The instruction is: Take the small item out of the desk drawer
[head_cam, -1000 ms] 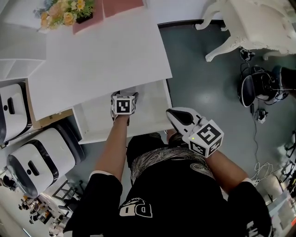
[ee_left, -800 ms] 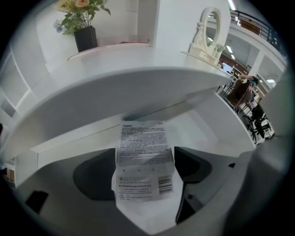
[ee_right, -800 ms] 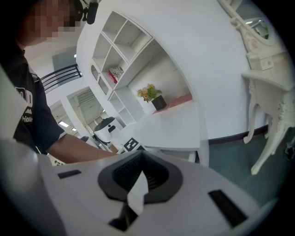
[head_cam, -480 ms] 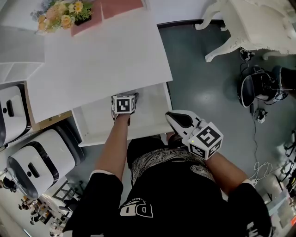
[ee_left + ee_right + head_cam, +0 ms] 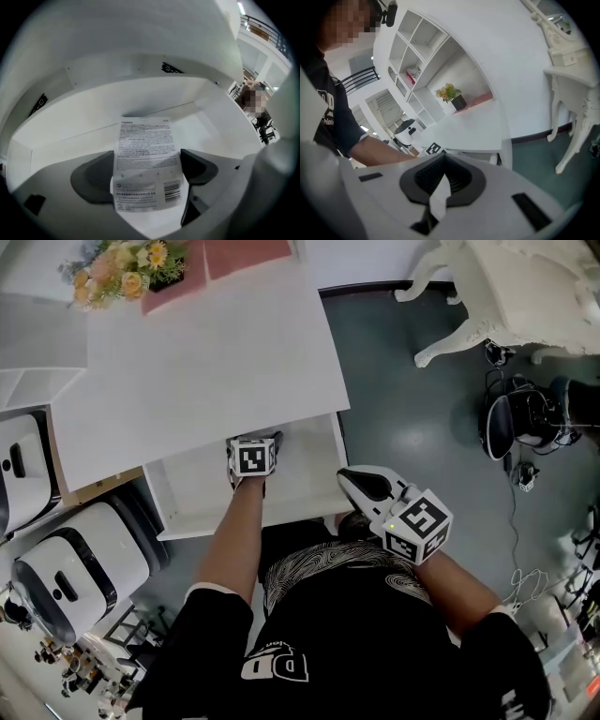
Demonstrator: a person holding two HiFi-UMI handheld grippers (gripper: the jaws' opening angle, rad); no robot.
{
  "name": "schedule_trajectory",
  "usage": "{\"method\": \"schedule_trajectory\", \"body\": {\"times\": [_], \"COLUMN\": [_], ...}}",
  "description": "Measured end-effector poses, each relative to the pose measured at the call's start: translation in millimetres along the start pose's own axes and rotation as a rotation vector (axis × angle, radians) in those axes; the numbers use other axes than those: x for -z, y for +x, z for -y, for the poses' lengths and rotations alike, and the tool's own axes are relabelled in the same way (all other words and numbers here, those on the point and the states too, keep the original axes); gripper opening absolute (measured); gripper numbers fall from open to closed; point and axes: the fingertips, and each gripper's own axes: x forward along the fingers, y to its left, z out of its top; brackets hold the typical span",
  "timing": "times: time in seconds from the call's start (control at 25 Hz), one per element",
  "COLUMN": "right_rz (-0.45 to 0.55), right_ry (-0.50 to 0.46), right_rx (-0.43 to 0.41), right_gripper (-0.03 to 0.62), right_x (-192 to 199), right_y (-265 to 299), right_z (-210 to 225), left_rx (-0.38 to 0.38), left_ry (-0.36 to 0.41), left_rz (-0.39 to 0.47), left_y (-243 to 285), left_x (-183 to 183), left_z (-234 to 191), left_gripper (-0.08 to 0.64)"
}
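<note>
- Fingers of the left gripper are wide apart and have just been opening more.
- A flat white packet with small black print and a bar code lies between them. The fingers do not squeeze it.
- That packet sits on the floor of the open desk drawer, and the left gripper points down into the drawer.
- The drawer is pulled out from under the white surface.
- The right gripper has its fingers together. A small white slip sticks out from between them.
- From the head view, the right gripper is outside the drawer, near its right front corner, in front of the person's black shirt.
- A bunch of yellow and orange flowers stands at the far edge of the surface.
- A white chair stands on the grey floor, well apart from the drawer.
</note>
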Motion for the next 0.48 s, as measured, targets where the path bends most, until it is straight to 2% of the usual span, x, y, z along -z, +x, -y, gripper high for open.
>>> {"method": "schedule_trajectory", "body": {"times": [0.48], "right_rz": [-0.003], "right_ry": [0.002], "right_rx": [0.001], "right_gripper": [0.009], "right_x": [-1.3], "right_y": [0.1], "right_z": [-0.1], "left_rx": [0.002], "left_ry": [-0.003], "left_rz": [0.020], "left_y": [-3.7], "left_x": [-4.2], "left_z": [-0.4], "left_gripper": [0.428]}}
